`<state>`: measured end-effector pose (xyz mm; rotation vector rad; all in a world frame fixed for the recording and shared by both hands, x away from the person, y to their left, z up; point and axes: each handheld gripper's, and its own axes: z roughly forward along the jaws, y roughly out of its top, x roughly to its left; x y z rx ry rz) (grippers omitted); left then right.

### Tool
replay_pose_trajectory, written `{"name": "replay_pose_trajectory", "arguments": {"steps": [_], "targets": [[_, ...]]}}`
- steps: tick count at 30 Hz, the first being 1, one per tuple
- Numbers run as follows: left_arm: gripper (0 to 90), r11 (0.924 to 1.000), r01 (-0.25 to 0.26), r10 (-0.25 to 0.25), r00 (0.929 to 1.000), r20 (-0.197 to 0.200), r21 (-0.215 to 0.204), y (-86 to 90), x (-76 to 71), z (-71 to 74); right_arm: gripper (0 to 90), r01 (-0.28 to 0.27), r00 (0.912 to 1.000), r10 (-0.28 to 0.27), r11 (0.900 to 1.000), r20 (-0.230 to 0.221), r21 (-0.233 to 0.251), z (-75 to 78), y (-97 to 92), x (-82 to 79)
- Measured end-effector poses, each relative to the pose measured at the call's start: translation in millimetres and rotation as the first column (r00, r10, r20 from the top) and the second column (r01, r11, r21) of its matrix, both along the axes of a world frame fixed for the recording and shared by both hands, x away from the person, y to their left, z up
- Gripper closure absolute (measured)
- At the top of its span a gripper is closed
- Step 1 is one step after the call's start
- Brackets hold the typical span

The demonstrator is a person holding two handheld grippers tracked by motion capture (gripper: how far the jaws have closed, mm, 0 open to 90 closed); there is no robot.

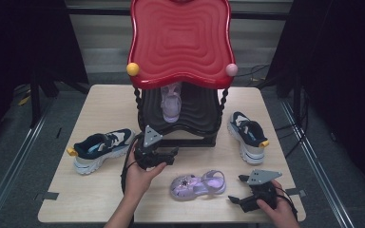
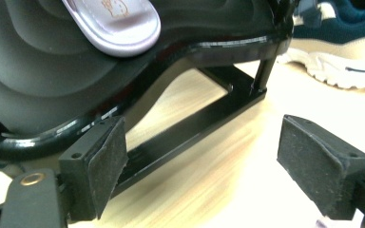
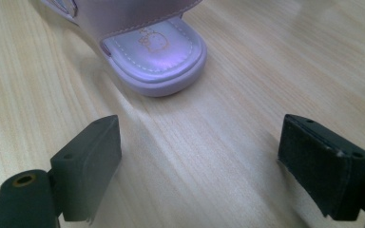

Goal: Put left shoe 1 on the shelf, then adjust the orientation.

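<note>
Our right gripper (image 1: 243, 190) has its black jaws spread wide with nothing between them; just ahead of them, apart from both pads, lies the lilac moulded-plastic child's sandal with a closed toe and a heel strap (image 1: 198, 185), heel end towards us in the right gripper view (image 3: 158, 61); it rests flat on the pale wood-grain table (image 1: 100, 199), on the side towards our left gripper.

We judge the sandal light and somewhat flexible, its strap softer than its sole; the smooth glossy plastic may slip under rubber pads, so we would pinch across the heel edge of the sole or close over the strap where it loops behind the heel; neither seems fragile. It looks pearly violet, with a small printed figure on the footbed and white stitching round the insole; a dark star-shaped ornament sits on the toe cap.

Our left gripper (image 1: 164, 156) is likewise wide open and empty, just in front of the black lower shelf of the two-tier shoe rack (image 2: 52, 80); its twin lilac sandal (image 2: 116, 23) stands on that shelf beyond the jaws; above is the glossy red wavy top shelf (image 1: 180, 38). Farther out, a navy-and-white sneaker (image 1: 102, 148) lies to the left of the left gripper, another navy-and-white sneaker (image 1: 247, 134) beyond the right gripper.
</note>
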<state>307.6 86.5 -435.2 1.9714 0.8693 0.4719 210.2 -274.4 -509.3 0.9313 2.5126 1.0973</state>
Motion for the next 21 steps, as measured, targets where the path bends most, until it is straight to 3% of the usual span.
{"name": "replay_pose_trajectory", "arguments": {"steps": [12,21], "targets": [[16.9,0.9995,0.019,-0.018,0.9990,-0.041,0.025,14.7,-8.3,-16.4,13.7,0.000,1.0000,0.000,1.0000,0.000,0.000,0.0,0.0,0.0],[17.4,0.9974,0.029,-0.025,0.9982,-0.055,0.066,26.6,-13.6,-32.5,13.7,-0.003,1.0000,0.003,1.0000,0.004,0.000,-0.1,0.0,0.3]]}}
